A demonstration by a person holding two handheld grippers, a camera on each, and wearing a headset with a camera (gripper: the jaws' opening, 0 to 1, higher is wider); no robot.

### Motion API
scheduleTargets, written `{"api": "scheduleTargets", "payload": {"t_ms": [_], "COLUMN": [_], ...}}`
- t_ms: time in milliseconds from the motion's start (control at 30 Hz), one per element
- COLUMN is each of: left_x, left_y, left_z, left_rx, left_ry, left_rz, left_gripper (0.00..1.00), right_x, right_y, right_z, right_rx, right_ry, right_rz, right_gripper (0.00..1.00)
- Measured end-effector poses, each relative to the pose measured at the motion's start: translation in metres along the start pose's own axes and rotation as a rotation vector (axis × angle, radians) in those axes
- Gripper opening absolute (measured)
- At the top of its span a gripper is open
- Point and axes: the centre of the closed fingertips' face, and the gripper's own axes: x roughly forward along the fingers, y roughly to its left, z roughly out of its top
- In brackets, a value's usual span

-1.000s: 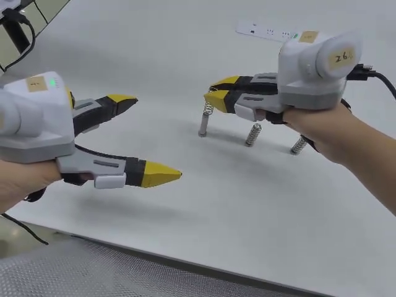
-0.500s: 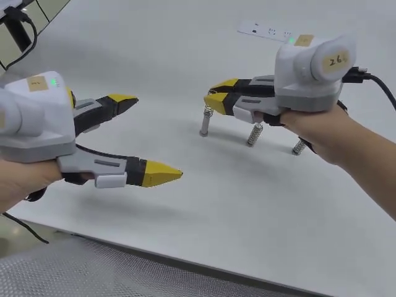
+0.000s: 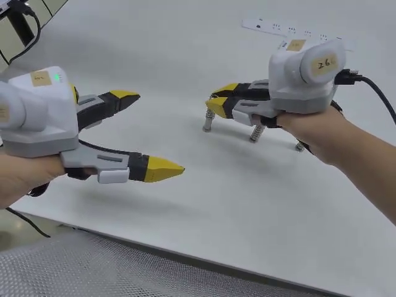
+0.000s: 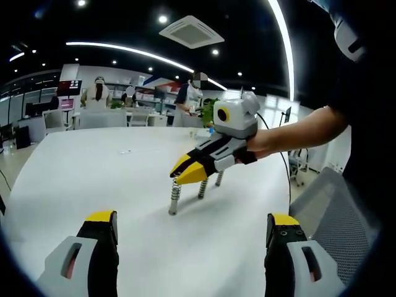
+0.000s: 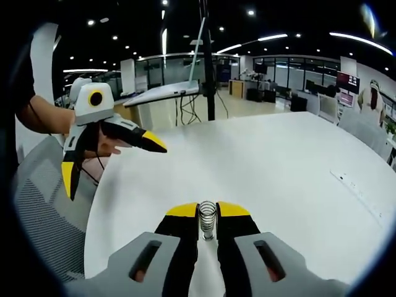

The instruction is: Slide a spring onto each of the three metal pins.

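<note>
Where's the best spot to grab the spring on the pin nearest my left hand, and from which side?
Pinch the spring across its upper coils, jaws on opposite sides, approaching level from the side. It stands upright around the pin, so a sideways grip leaves it free to slide down. The right gripper holds it so.

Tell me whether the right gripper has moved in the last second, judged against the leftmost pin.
Yes. The right gripper, shut on a spring, has come down closer to the foot of the leftmost pin.
</note>
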Motion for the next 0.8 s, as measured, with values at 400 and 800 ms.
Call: {"api": "scheduleTargets", "payload": {"t_ms": [400,800], "left_x": [-0.002,0.002], "left_y": [0.001,-0.003], "left_z": [-0.001,0.002], "left_rx": [-0.008,-0.009], "left_ry": [-0.005,-0.004], "left_rz": [0.007,0.001], "left_gripper": [0.98,0.97], "right_x": [0.012,0.013], "right_y": [0.001,0.008], "right_z": [-0.018,-0.03], "right_rx": [0.018,0.031], "right_ry": [0.041,0.066], "right_rz": [-0.018,-0.019], "right_gripper": [0.08,0.08]}}
